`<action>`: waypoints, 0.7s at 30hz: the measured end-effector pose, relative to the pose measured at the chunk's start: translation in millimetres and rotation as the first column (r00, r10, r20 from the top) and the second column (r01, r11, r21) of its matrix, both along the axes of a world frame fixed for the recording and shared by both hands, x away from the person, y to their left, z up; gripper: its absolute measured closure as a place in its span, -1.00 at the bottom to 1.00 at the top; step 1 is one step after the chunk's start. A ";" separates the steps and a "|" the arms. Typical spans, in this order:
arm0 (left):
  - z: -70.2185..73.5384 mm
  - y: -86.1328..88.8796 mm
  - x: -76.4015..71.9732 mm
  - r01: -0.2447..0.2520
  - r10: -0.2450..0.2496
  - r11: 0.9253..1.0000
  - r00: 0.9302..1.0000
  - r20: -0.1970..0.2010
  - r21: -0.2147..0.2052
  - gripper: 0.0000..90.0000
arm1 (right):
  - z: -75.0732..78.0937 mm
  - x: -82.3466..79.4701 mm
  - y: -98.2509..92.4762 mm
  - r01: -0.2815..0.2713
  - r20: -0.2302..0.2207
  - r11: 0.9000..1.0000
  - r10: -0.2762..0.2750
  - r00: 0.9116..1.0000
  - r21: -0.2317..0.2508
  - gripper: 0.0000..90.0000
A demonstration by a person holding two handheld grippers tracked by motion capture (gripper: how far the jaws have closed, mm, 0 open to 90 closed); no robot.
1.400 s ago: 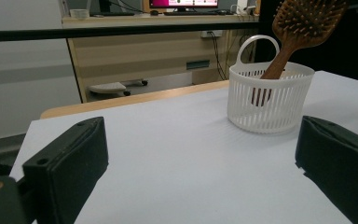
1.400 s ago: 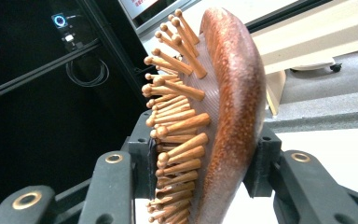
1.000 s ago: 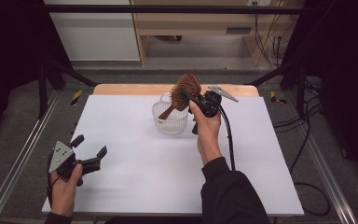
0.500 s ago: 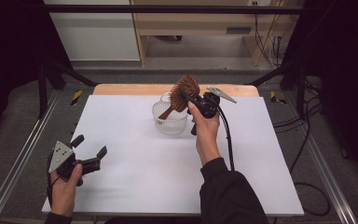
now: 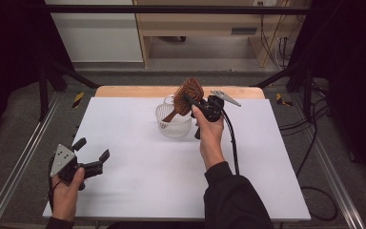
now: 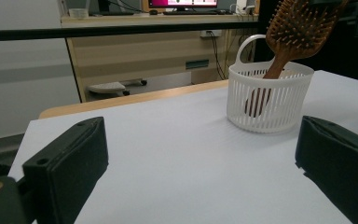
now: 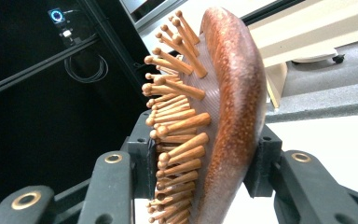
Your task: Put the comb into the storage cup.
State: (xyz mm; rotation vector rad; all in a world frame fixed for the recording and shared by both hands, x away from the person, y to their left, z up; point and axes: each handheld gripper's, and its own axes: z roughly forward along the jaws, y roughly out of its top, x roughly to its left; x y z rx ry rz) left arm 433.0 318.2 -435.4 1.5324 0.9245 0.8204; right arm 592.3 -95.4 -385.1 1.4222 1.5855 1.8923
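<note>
A wooden hairbrush (image 5: 188, 95) stands tilted with its handle down inside a small white slatted basket (image 5: 174, 125) at the back middle of the white table. My right gripper (image 5: 194, 98) is shut on the brush's head. In the right gripper view the jaws press the bristle side and the smooth back of the hairbrush (image 7: 214, 116). My left gripper (image 5: 94, 150) rests open at the table's front left, held in a hand, with nothing between its jaws. The left gripper view looks across the table at the basket (image 6: 268, 95) and hairbrush (image 6: 298, 32).
The white table top (image 5: 138, 171) has a wooden strip along its far edge. Metal rails run along both sides of the table. A cable (image 5: 232, 143) trails from the right gripper down past the forearm. Beyond the table stands a desk.
</note>
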 end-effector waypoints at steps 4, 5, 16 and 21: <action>-0.1 0.0 0.1 0.001 -0.001 1.000 1.000 0.000 0.000 -0.94 | -1.5 -0.1 0.9 -0.002 -0.001 1.000 0.002 1.000 -0.004 0.22; -0.1 0.0 0.1 0.000 0.000 1.000 1.000 -0.001 0.000 -0.94 | -2.1 0.0 1.2 -0.002 -0.002 1.000 0.002 1.000 -0.004 0.22; -0.3 1.1 0.3 -0.003 0.003 1.000 1.000 -0.003 -0.003 -0.94 | -14.4 1.8 -0.5 0.001 -0.025 1.000 -0.001 1.000 0.004 0.22; 0.2 1.2 -0.2 -0.003 0.003 1.000 1.000 0.000 -0.002 -0.94 | -18.8 2.3 -0.9 0.001 -0.032 1.000 -0.001 0.999 -0.001 0.22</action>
